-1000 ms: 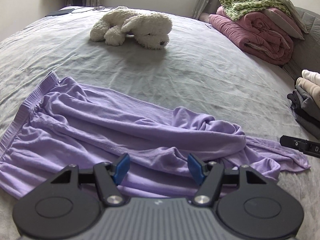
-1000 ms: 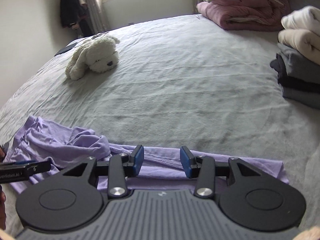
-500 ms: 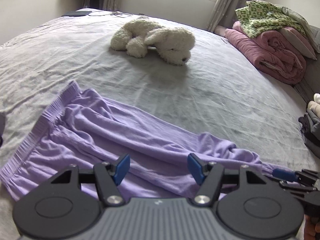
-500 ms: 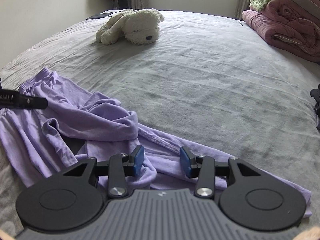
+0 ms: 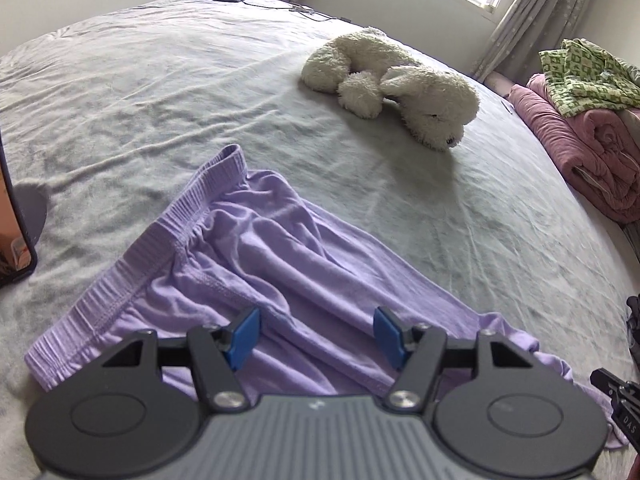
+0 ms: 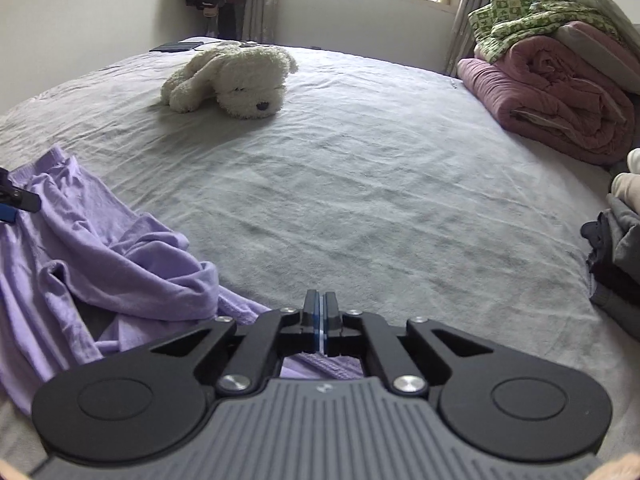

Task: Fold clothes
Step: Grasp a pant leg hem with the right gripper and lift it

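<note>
Lilac trousers (image 5: 280, 264) lie crumpled on the grey bed, with the ribbed waistband (image 5: 160, 240) at the left and the legs trailing right. My left gripper (image 5: 314, 332) hovers open just above the seat area, blue pads wide apart with nothing between them. In the right wrist view the trousers (image 6: 100, 256) bunch up at the left, and a hemmed leg end (image 6: 320, 368) runs under my right gripper (image 6: 321, 320). That gripper's pads are pressed together, apparently pinching the hem. It also shows at the left wrist view's right edge.
A white plush dog (image 6: 240, 76) lies mid-bed. Rolled pink quilts (image 6: 560, 100) with a green patterned blanket (image 6: 528, 16) on top sit at the far right. A stack of folded clothes (image 6: 620, 248) is at the right edge. A dark screen (image 5: 16, 220) stands at the left.
My right gripper has gone from open to shut at the leg hem. The left gripper has swung left toward the waistband, staying open. The bunched fabric has spread flatter.
</note>
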Demonstrator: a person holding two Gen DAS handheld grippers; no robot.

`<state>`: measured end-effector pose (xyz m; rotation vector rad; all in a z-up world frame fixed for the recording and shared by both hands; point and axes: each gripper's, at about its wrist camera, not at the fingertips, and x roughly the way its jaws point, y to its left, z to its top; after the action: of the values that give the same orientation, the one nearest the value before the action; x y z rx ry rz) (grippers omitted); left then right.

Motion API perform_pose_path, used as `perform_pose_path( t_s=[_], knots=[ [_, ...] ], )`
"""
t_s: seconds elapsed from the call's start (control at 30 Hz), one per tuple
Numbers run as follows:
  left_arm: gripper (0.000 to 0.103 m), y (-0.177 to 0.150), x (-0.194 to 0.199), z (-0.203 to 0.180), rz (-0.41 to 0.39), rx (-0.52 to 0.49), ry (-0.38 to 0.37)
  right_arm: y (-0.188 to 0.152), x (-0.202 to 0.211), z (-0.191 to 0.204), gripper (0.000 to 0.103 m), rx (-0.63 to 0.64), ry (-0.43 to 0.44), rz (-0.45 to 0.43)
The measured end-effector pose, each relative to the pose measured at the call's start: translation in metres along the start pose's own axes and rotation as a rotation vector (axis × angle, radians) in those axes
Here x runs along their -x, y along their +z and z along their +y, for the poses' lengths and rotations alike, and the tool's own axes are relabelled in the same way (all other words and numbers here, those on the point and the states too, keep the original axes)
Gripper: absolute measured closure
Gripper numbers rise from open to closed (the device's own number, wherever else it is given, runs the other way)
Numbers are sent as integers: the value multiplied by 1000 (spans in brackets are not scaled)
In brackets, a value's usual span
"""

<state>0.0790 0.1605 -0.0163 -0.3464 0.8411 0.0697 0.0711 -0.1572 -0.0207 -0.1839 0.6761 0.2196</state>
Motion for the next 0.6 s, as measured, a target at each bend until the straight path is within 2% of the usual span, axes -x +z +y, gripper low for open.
perform_pose_path(
  t_s=[0.07,0.1,0.13,0.3,0.37,0.4,0.43,0.5,0.6],
  knots=[
    [40,-1,-1,-5,6,-13,-38,1,1,3,76,9,36,4],
    [40,-2,-1,-8,8,-21,-56,1,2,5,54,14,54,6],
    [39,-3,-2,-12,11,-31,-74,2,2,6,49,18,72,8],
    [39,-16,-6,-38,30,-123,-109,-3,-13,16,49,83,84,82],
    [39,-21,-7,-47,32,-159,-104,-4,-21,16,59,91,79,94],
    [39,-22,-8,-50,32,-171,-100,-3,-24,15,68,89,79,94],
    [39,-24,-8,-52,31,-180,-96,-1,-25,15,83,89,78,96],
    [39,-25,-10,-54,31,-189,-90,3,-27,18,100,131,44,104],
    [39,-24,-11,-54,31,-182,-89,8,-26,23,102,196,-16,94]
  ],
)
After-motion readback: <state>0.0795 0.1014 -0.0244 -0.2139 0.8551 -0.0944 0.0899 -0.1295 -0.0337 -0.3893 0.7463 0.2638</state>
